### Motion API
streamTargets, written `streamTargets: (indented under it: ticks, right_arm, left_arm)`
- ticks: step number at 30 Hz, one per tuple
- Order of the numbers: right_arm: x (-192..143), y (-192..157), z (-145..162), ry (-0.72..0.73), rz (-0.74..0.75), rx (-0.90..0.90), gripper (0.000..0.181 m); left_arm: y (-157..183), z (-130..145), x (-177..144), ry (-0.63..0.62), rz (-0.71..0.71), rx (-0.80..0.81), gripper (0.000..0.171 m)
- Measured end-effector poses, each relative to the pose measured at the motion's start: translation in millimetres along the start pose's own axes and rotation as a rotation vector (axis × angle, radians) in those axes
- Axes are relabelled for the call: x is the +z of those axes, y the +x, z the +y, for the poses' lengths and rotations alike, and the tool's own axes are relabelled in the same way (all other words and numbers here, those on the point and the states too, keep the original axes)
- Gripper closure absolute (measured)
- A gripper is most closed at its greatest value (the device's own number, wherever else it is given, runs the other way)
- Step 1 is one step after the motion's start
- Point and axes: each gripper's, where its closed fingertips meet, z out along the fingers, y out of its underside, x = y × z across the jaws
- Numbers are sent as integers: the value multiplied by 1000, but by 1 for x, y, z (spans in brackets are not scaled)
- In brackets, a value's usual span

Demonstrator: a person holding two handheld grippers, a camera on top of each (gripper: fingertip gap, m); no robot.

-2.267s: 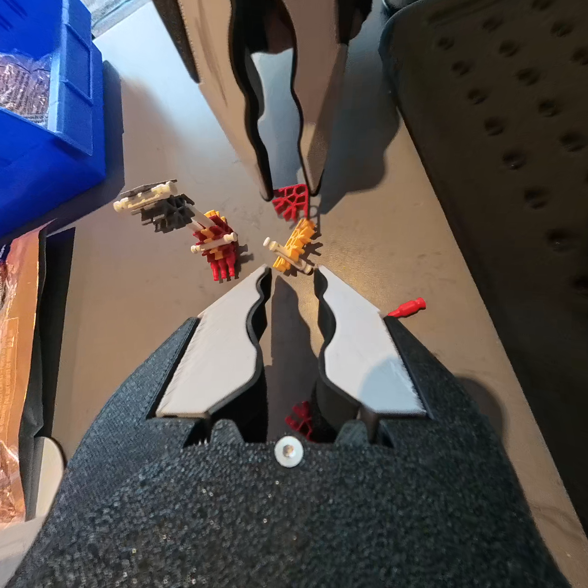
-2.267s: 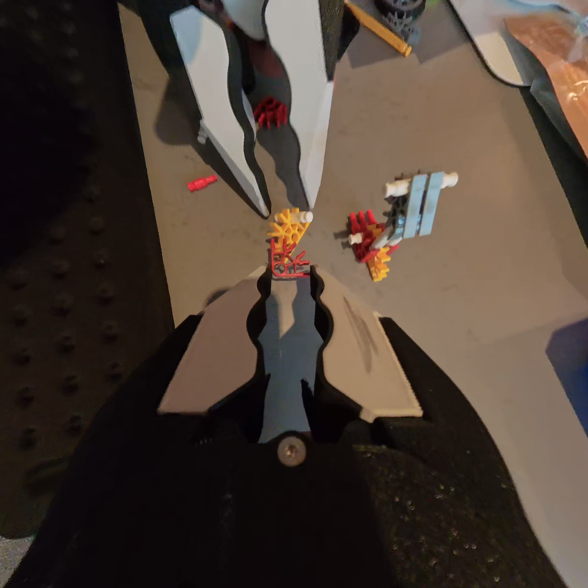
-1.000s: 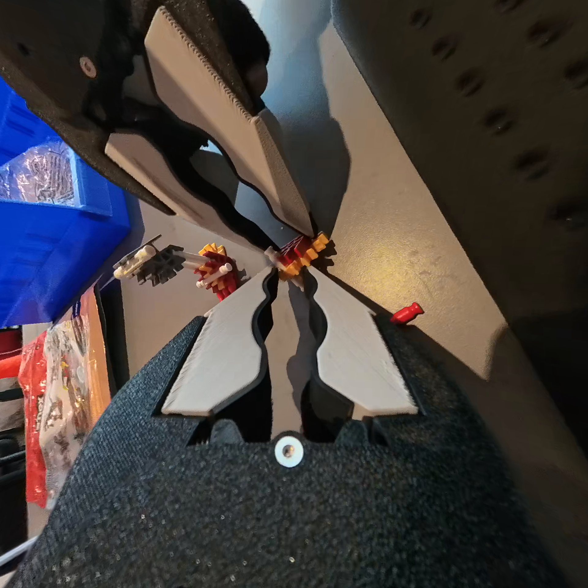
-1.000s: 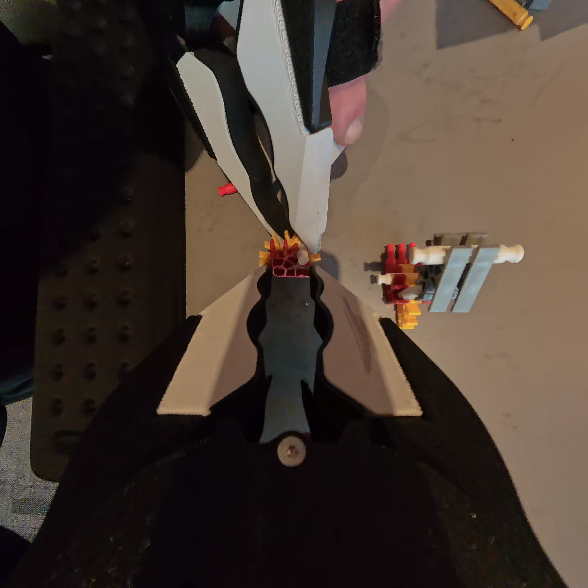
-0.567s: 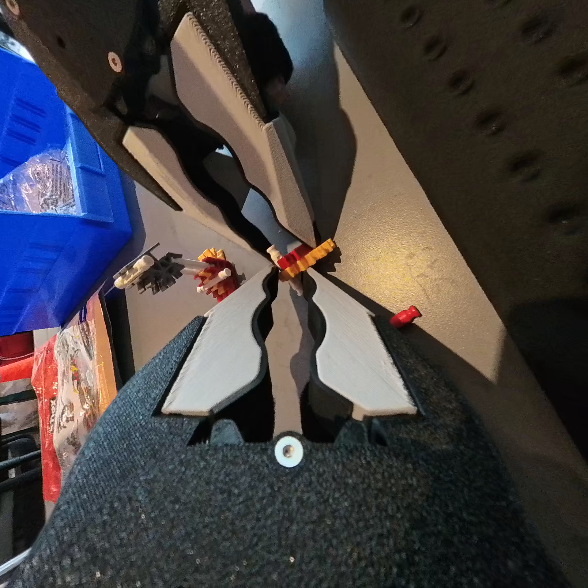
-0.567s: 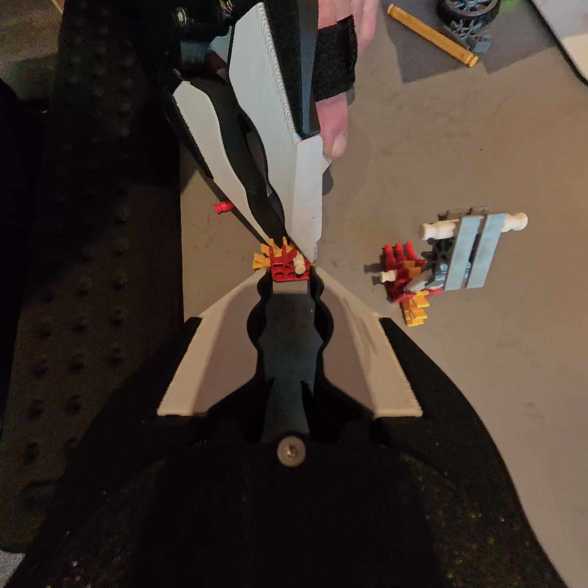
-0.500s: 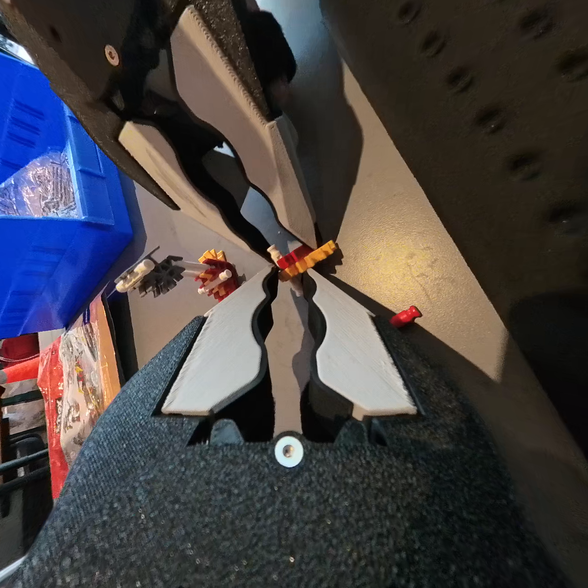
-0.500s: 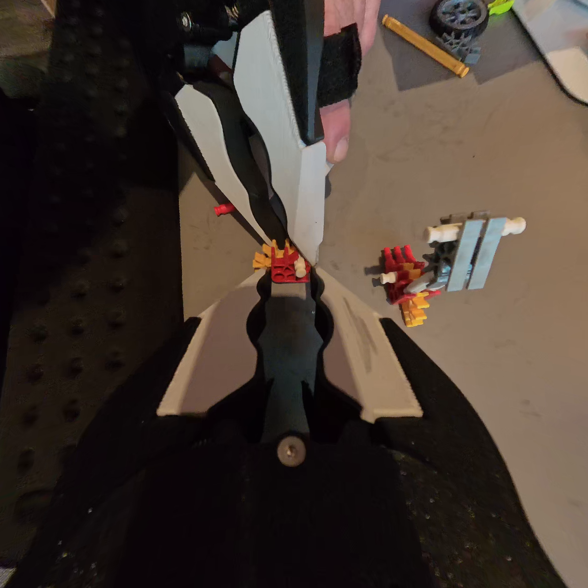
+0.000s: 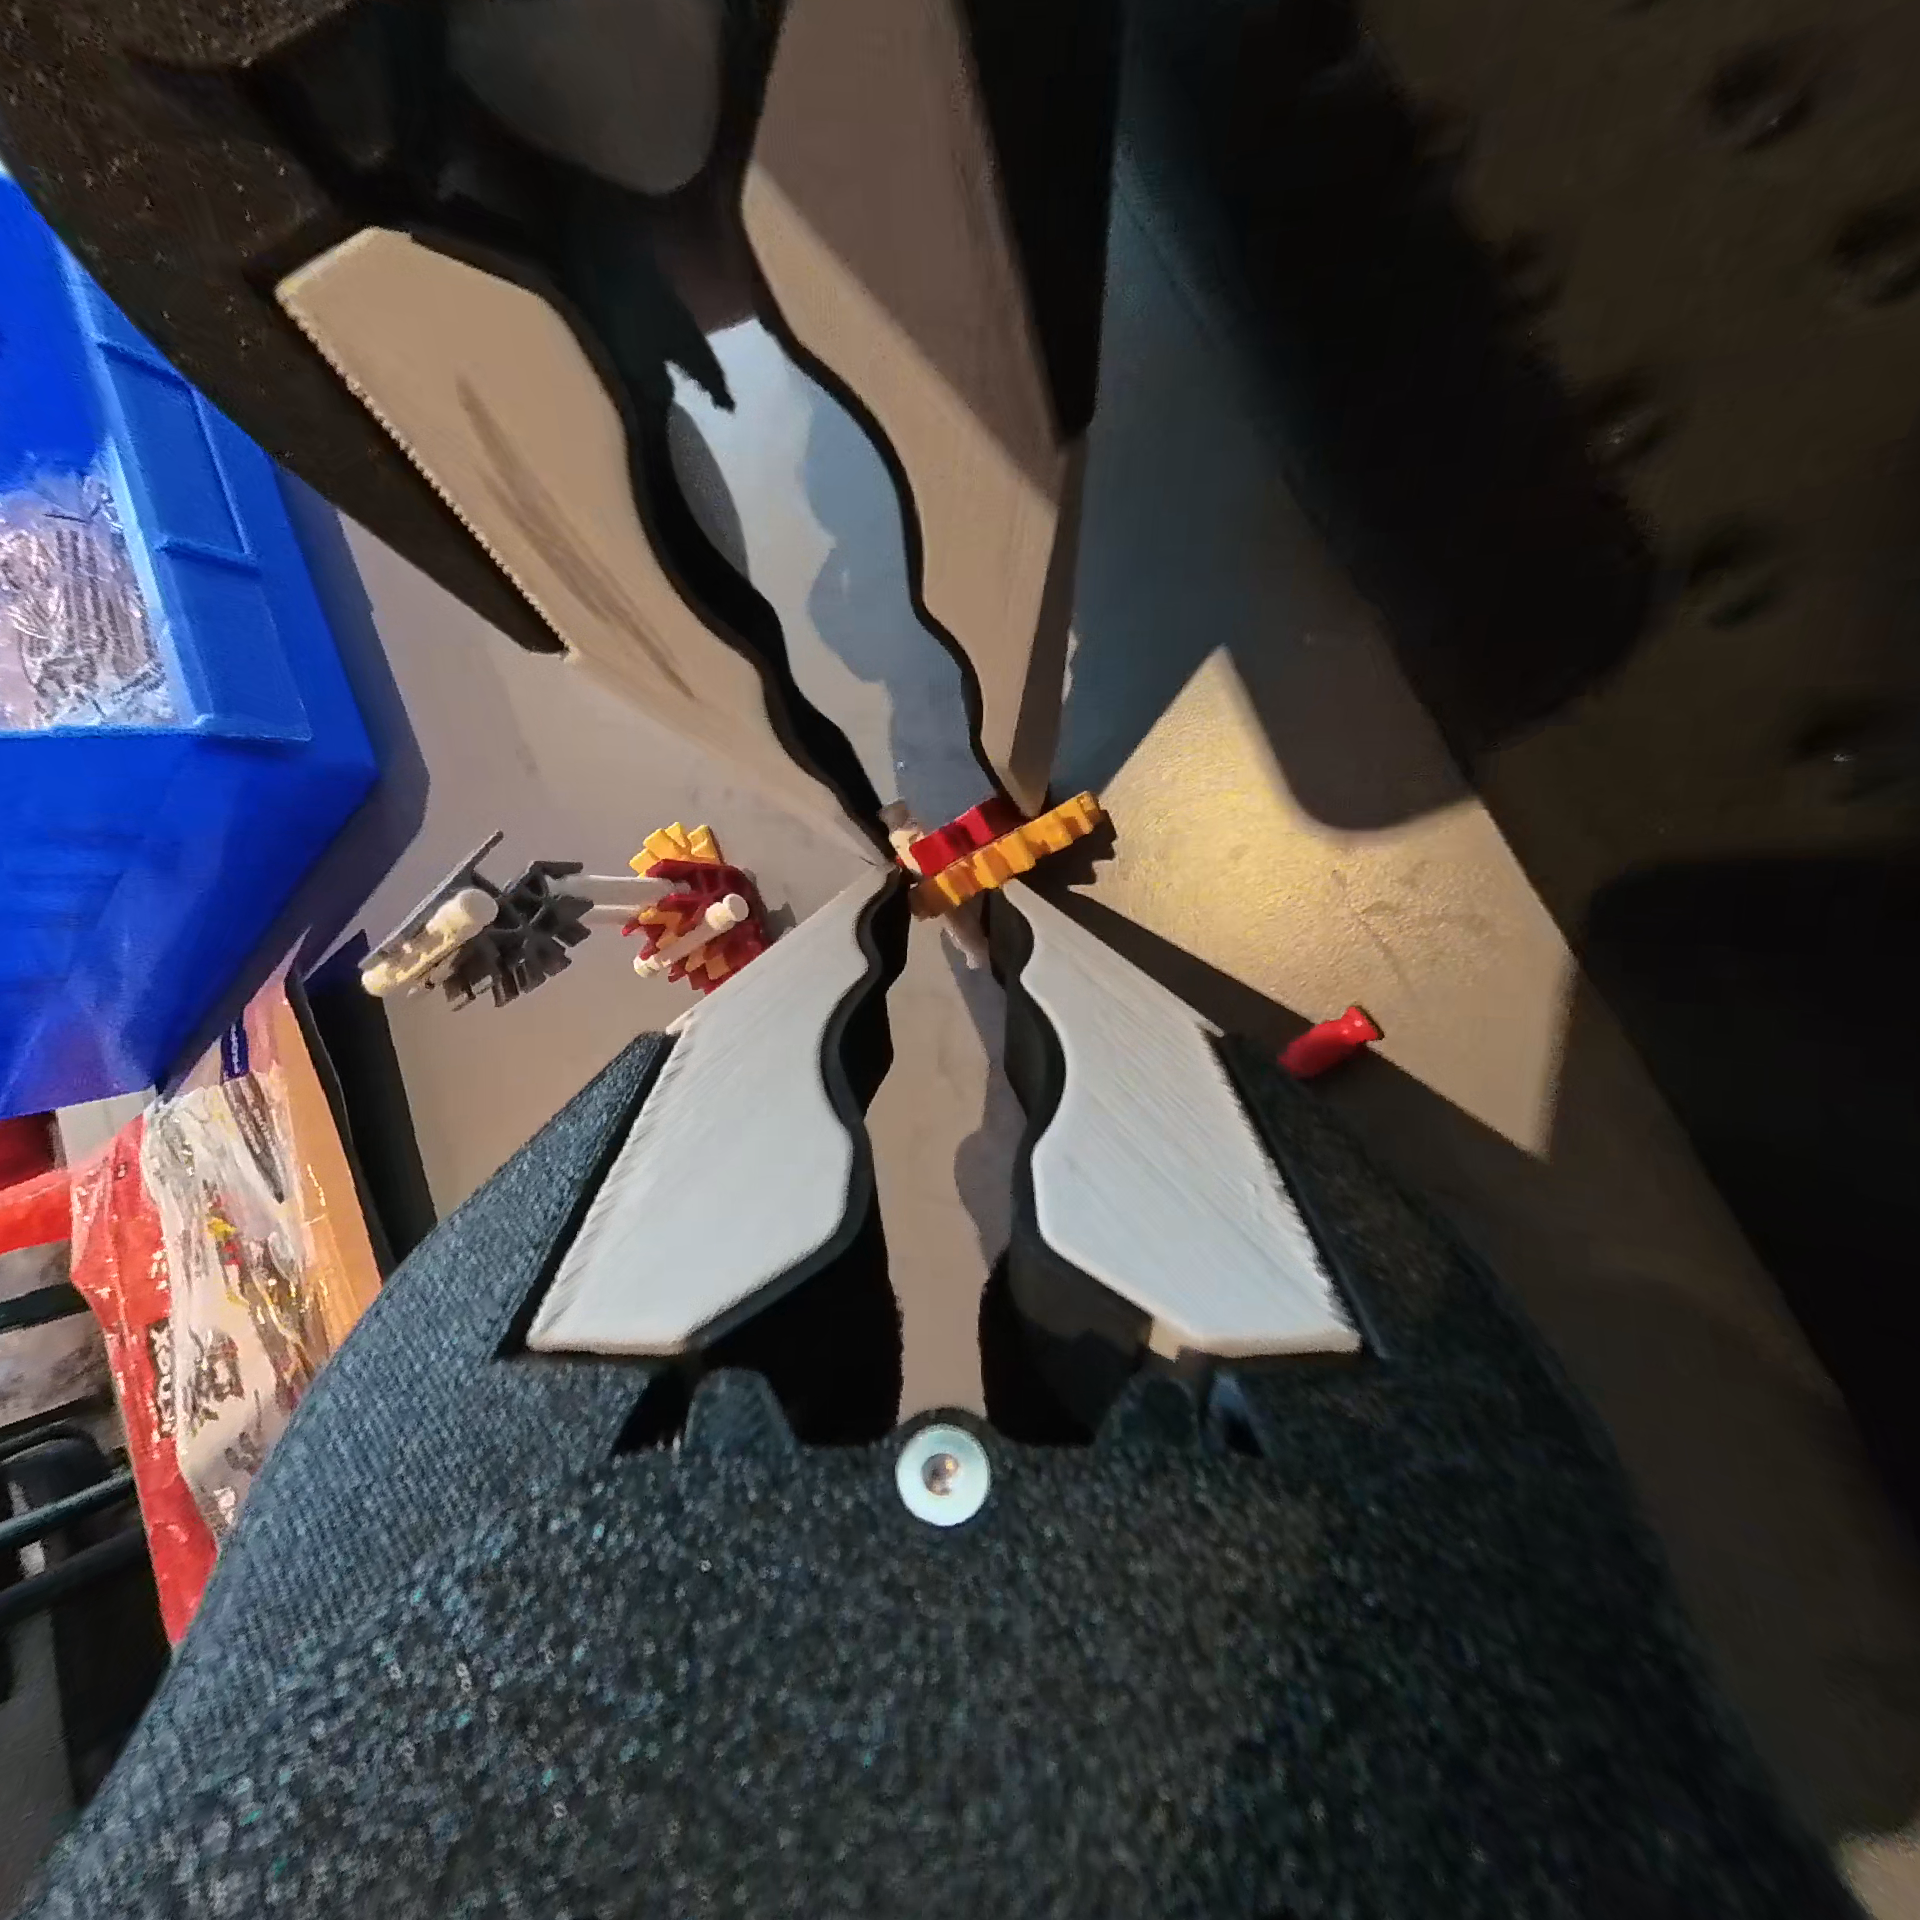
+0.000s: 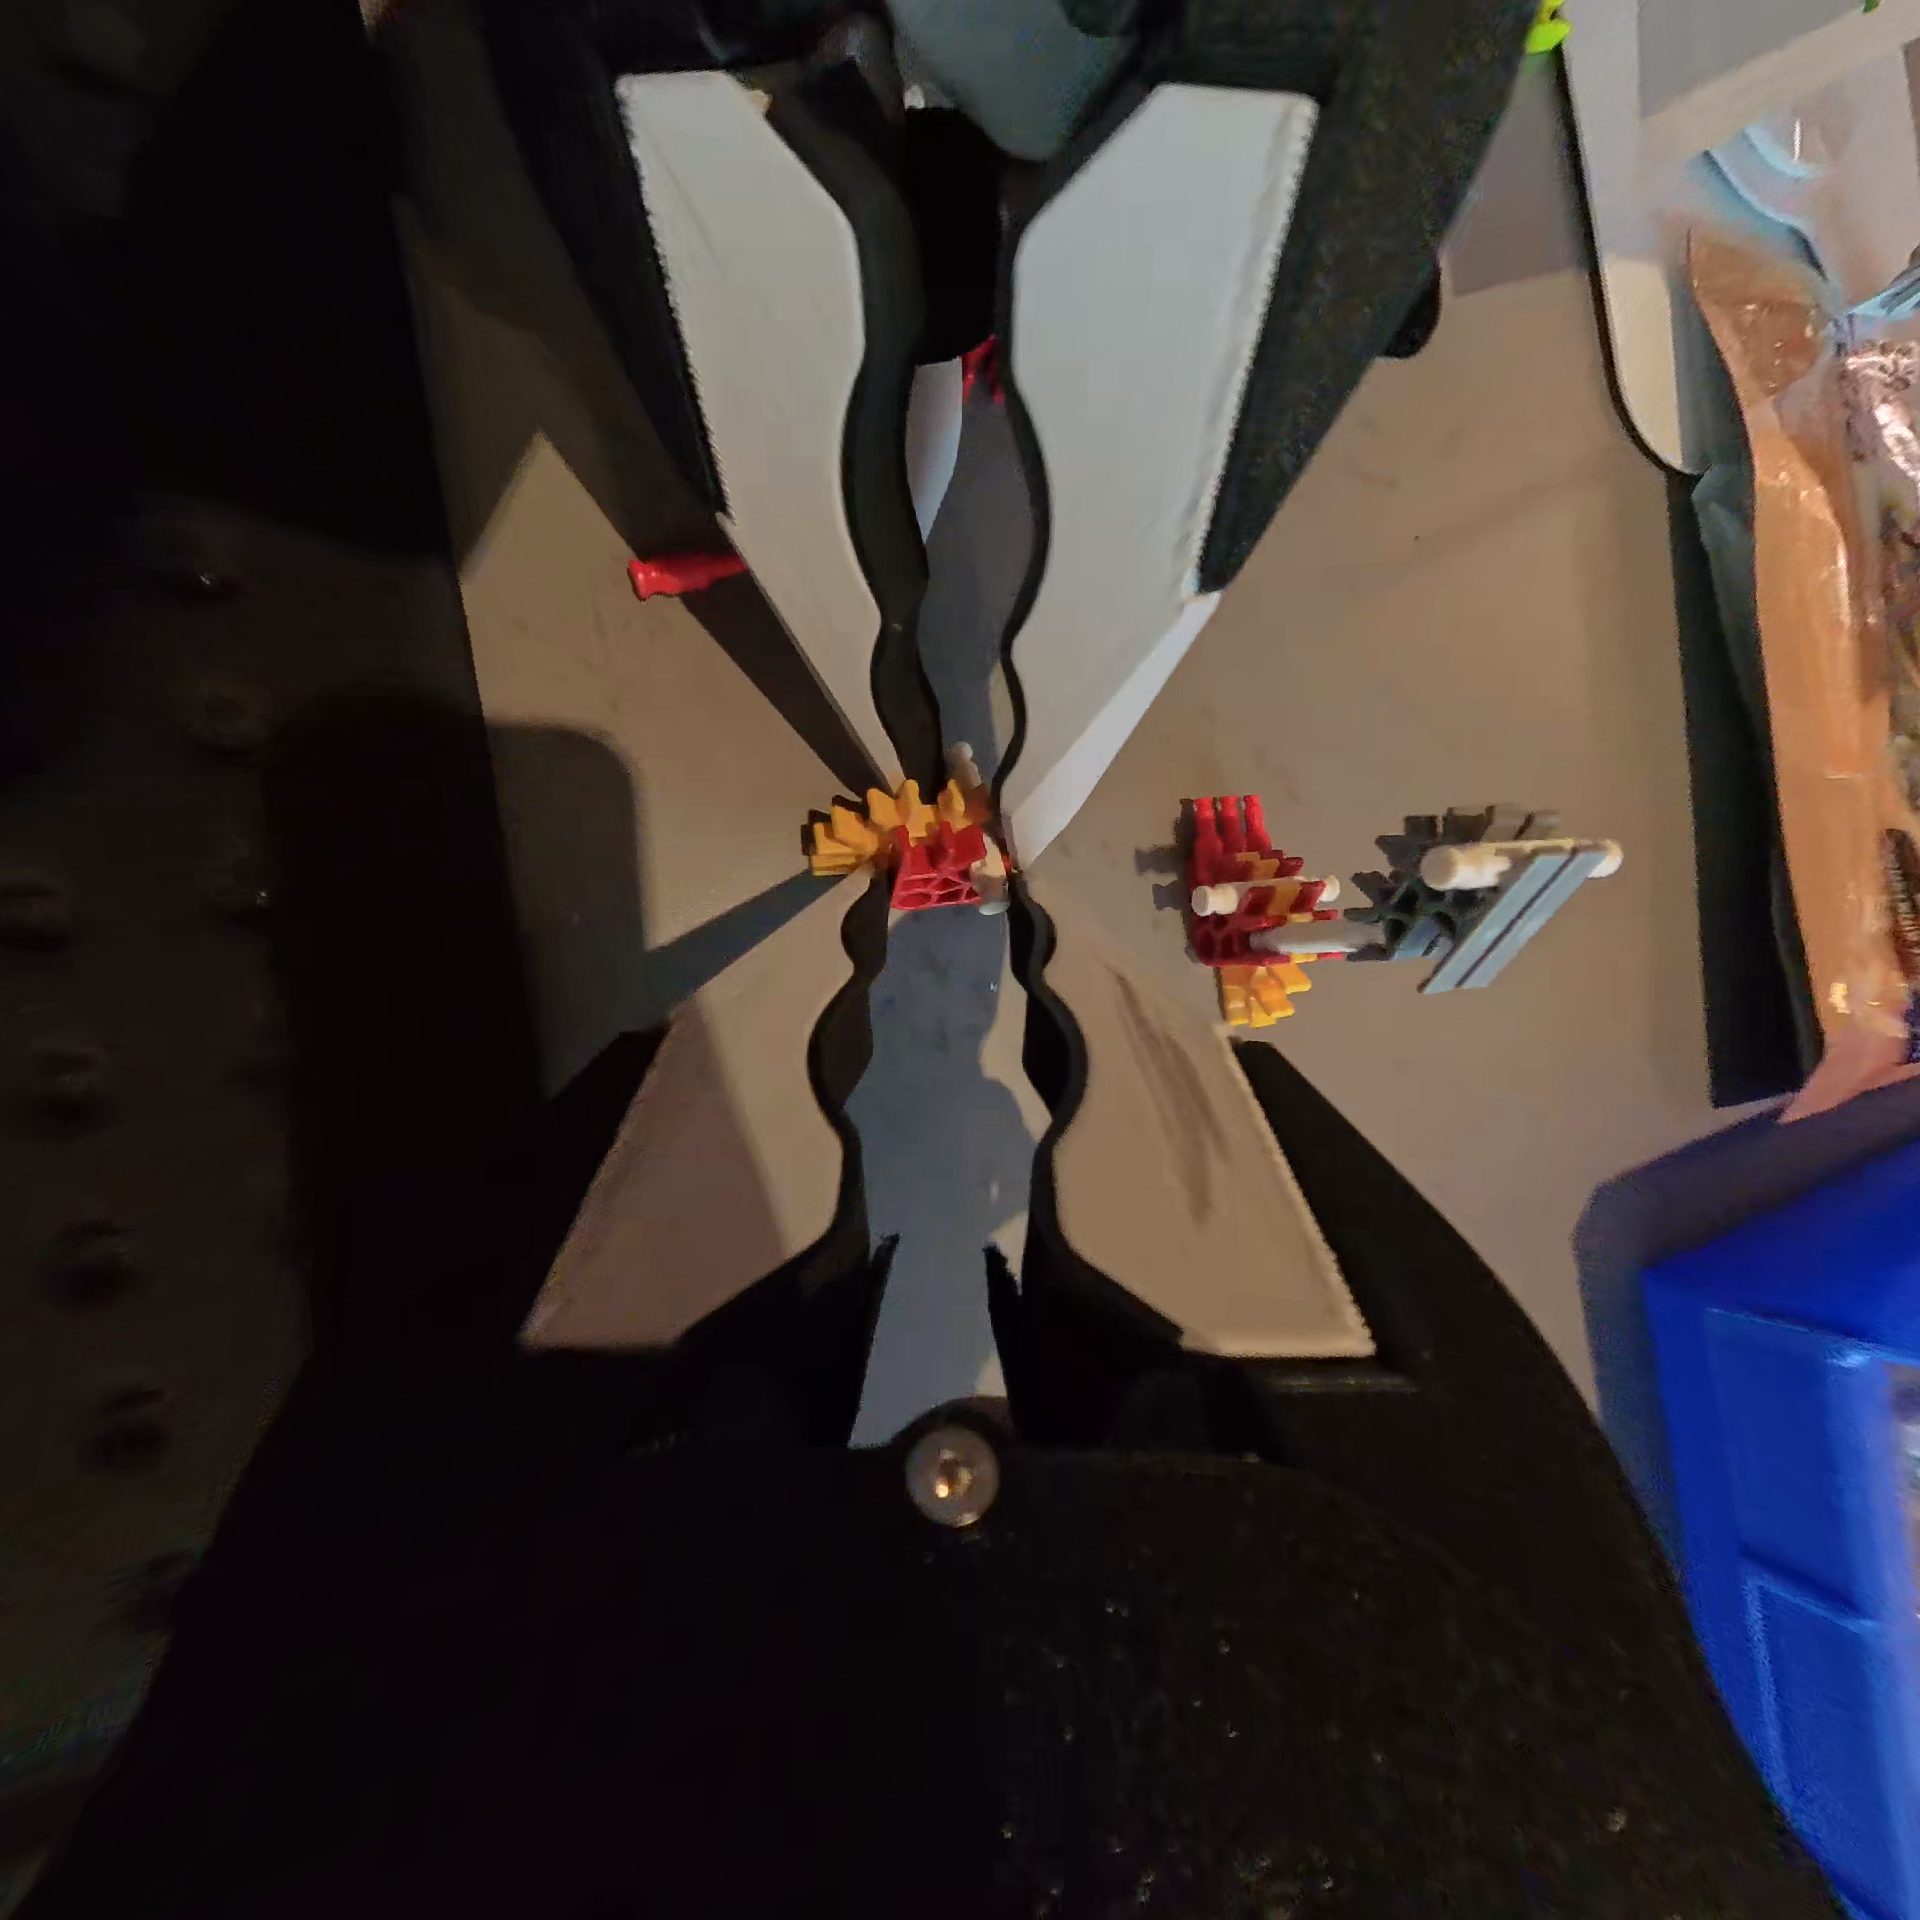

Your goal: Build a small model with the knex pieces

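My left gripper point(image 9: 945, 896) is shut on a yellow toothed connector point(image 9: 1023, 847) with a short white rod through it. My right gripper point(image 10: 935, 899) is shut on a red connector point(image 10: 935, 868). The two grippers meet tip to tip above the grey table point(image 9: 1247, 894). The red connector point(image 9: 961, 831) lies pressed against the yellow one point(image 10: 862, 826). In the right wrist view the left gripper point(image 10: 951, 790) comes down from the top. In the left wrist view the right gripper point(image 9: 951, 821) does the same.
A built cluster of red, yellow, grey and white pieces point(image 9: 582, 914) lies on the table beside the grippers point(image 10: 1351, 904). A small red peg point(image 9: 1325, 1039) lies near a black dotted mat point(image 9: 1662, 416). A blue bin point(image 9: 156, 727) and a plastic bag point(image 9: 239, 1195) stand at the side. The grippers are tip to tip, or close to it.
The left gripper closed on the yellow connector and lifted it. Both grippers came together, and the red and yellow connectors now touch. Both grippers have since rolled to face each other squarely.
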Motion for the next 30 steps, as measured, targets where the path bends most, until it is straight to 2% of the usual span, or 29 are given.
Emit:
streamTargets:
  ticks: [4, 11, 18, 20, 25, 30]
  right_arm:
    - [-1, 0, 1, -35, 41, -23, 161]
    - [0, 0, -1, 41, -42, 173, 163]
    - [0, 1, -2, 31, -82, 218, 164]
    - [-1, 0, -2, 45, -140, 291, 164]
    - [-2, 1, -2, 42, -218, 343, 163]
    - [-2, 1, -1, 63, -228, 358, 163]
  left_arm:
    - [0, -1, 1, 3, -1, -35, 159]
    - [1, -2, 1, 5, -10, -61, 159]
    - [0, -2, 1, -3, -7, -52, 160]
    - [1, -3, 2, -23, -6, -30, 160]
    - [0, -3, 3, -29, 19, -13, 160]
    - [-1, -3, 4, -23, 27, -16, 159]
